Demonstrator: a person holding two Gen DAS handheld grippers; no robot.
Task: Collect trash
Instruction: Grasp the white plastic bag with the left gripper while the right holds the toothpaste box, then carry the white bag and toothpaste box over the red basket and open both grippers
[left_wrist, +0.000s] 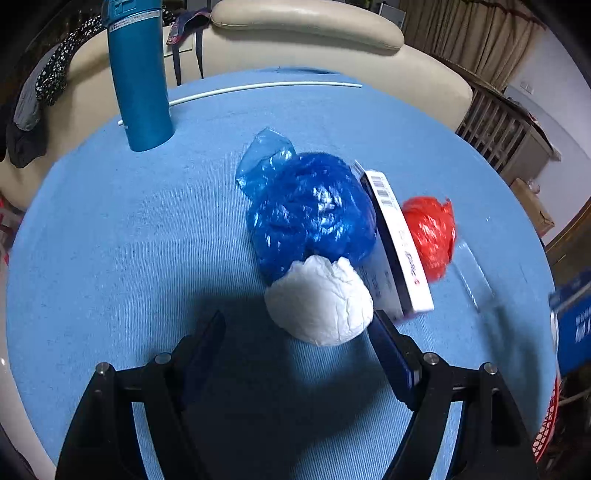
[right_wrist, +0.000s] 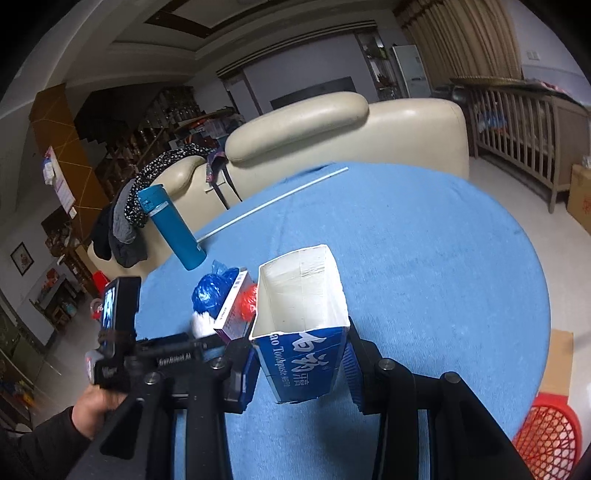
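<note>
While right gripper (right_wrist: 301, 363) clamps toothpaste box (right_wrist: 303, 354), left gripper (left_wrist: 299, 328) gapes.

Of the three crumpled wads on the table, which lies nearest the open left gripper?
The white paper wad, just ahead of the left gripper; the blue plastic bag and red wad lie beyond.

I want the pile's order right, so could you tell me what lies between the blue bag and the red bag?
A slim white box, seen in the left wrist view.

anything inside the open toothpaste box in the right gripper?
Nothing visible: the toothpaste box, clamped in the right gripper, shows bare white inner walls through its open end. Its bottom end is hidden behind the printed front panel.
</note>
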